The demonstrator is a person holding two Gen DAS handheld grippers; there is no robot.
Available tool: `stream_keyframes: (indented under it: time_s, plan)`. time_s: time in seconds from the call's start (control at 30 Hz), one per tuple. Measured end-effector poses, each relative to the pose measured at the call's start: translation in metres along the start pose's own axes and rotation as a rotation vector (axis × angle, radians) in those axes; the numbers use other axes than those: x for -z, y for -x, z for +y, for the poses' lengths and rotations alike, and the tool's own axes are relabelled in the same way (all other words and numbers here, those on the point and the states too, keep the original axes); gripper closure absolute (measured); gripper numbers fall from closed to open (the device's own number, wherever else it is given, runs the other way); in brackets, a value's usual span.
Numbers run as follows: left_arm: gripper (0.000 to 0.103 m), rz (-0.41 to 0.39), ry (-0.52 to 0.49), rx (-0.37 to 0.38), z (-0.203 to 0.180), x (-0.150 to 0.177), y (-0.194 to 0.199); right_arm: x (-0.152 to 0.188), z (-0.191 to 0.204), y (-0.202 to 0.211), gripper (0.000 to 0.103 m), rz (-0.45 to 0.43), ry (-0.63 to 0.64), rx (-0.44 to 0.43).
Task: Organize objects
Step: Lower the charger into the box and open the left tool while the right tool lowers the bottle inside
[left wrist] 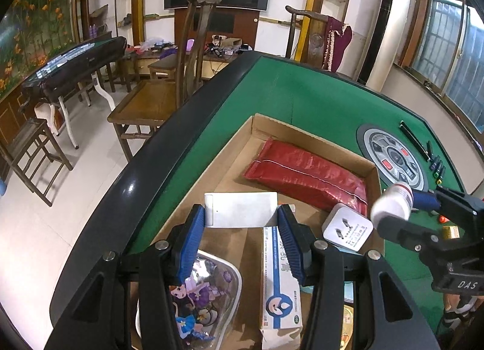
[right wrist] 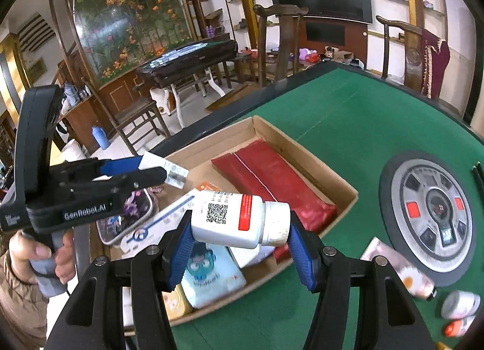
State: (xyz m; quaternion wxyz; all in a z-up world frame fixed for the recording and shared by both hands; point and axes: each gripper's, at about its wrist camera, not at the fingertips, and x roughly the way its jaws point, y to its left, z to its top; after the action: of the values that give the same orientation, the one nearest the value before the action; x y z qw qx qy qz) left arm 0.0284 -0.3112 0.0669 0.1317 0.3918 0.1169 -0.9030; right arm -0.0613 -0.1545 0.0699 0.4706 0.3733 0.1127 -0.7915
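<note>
Left wrist view: the left gripper (left wrist: pixel 241 222) clamps a flat white packet (left wrist: pixel 241 209) between its blue pads (left wrist: pixel 193 238), held above the near part of an open cardboard box (left wrist: pixel 314 135); the box rests on the green felt of a table (left wrist: pixel 305 98) with a black rim; inside the box lie a red foil pouch (left wrist: pixel 305 177) toward the far end, a white plug adapter (left wrist: pixel 347 230) just beside it, a blue-and-white carton (left wrist: pixel 279 289) under the right finger, and a clear case printed with cartoon figures (left wrist: pixel 208 292) under the left finger; the right gripper (left wrist: pixel 405 207) enters from the right edge, gripping a white bottle (left wrist: pixel 391 205) over the box's right wall; a round grey control panel (left wrist: pixel 393 159) is set in the felt beyond the box.

Right wrist view: the right gripper (right wrist: pixel 240 238) grips the white bottle (right wrist: pixel 239 219) endwise, lying on its side, cap to the right, over the near corner of the cardboard box (right wrist: pixel 305 150); the red foil pouch (right wrist: pixel 272 180) lies along the box's far side; a pale blue packet with a cartoon face (right wrist: pixel 211 277) lies below the bottle; the left gripper (right wrist: pixel 175 174), held by a hand (right wrist: pixel 45 259) at the left edge, carries the white packet (right wrist: pixel 165 168) above the box; on the felt to the right of the box lie a pale tube (right wrist: pixel 399 271) and two small containers (right wrist: pixel 459 313), near the round control panel (right wrist: pixel 432 213).
</note>
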Motion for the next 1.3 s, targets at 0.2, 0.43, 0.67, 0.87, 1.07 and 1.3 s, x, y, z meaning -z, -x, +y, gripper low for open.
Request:
stream_keyframes:
  time_s: [0.2, 0.43, 0.67, 0.87, 1.07, 1.3]
  plan:
    - [0.054, 0.011, 0.006, 0.002, 0.005, 0.000, -0.008, -0.012, 0.002, -0.023, 0.040, 0.048, 0.013, -0.036]
    - [0.054, 0.031, -0.004, -0.027, 0.008, 0.002, -0.019, -0.022, 0.004, -0.055, 0.040, 0.097, 0.038, -0.091]
    - [0.054, 0.054, -0.006, -0.033, 0.011, 0.004, -0.031, -0.014, 0.004, -0.071, 0.040, 0.112, 0.070, -0.080]
    - [0.054, 0.062, -0.016, -0.047, 0.011, 0.005, -0.035, -0.012, 0.011, -0.071, 0.040, 0.112, 0.128, -0.039]
    - [0.054, 0.071, -0.021, -0.058, 0.010, 0.006, -0.034, -0.008, 0.018, -0.072, 0.040, 0.114, 0.173, -0.013]
    - [0.054, 0.069, -0.024, -0.059, 0.010, 0.009, -0.034, -0.005, 0.023, -0.078, 0.040, 0.129, 0.199, -0.010]
